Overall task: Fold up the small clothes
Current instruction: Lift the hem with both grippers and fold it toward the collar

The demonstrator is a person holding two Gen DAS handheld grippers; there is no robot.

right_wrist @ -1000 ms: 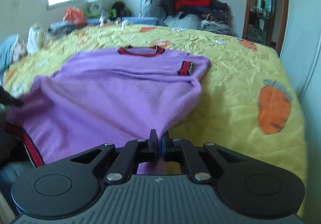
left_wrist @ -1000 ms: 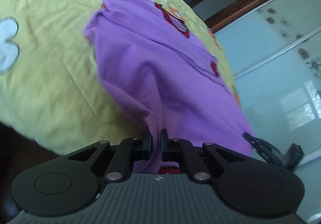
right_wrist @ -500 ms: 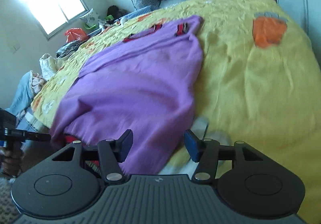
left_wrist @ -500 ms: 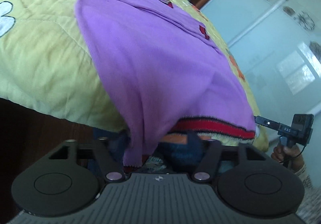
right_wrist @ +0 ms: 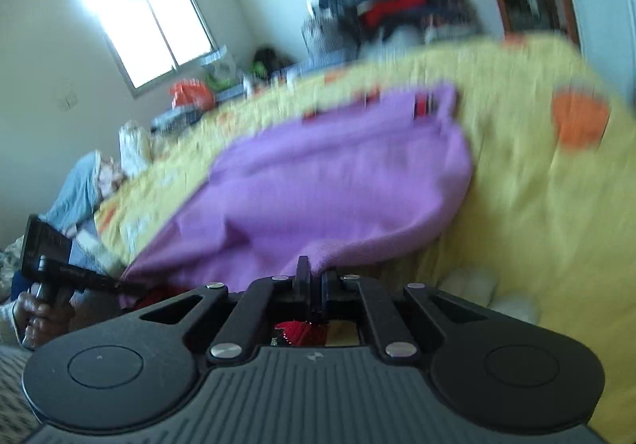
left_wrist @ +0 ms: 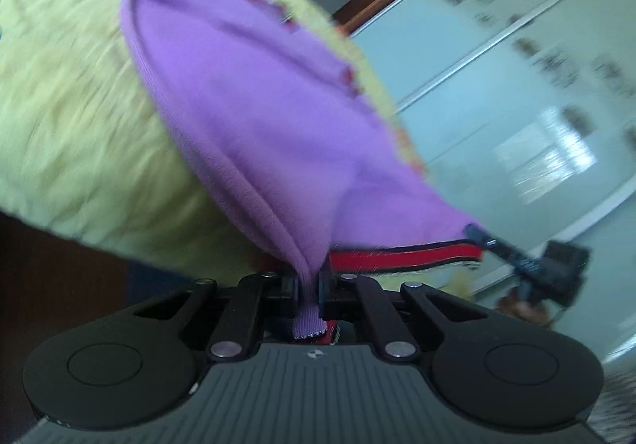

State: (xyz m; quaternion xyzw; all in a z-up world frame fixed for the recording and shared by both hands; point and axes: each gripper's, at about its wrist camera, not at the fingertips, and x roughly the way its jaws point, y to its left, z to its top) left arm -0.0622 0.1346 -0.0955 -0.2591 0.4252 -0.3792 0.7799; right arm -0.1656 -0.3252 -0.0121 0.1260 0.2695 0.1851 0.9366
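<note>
On the bed (right_wrist: 536, 213), over its yellow quilt, lies the purple top (right_wrist: 338, 181), its far part flat and its near hem pulled off the bed's edge toward both cameras; the left claw (left_wrist: 309, 287) has just been closing and now pinches the hem's left corner, a tongue of purple knit hanging down between its pressed-together fingers (left_wrist: 287, 285); from that pinch a thick rolled side seam runs up and away along the top's left edge; the red band (left_wrist: 401, 257) of the hem, edged in black, stretches from beside the left claw to the right claw (left_wrist: 477, 235), seen there as a dark tip at the hem's other corner with a hand (left_wrist: 524, 305) below it; in the right wrist view the right claw (right_wrist: 314, 281) has likewise just been closing and is shut on the purple cloth, red trim showing beneath its fingers (right_wrist: 302, 277); the left claw (right_wrist: 131, 287) shows at the lower left, biting the far corner; both views are blurred; a heap of clothes (right_wrist: 393, 10) sits beyond the bed's far end, near a window (right_wrist: 151, 18); pale wardrobe doors (left_wrist: 516, 86) stand past the bed in the left view.
</note>
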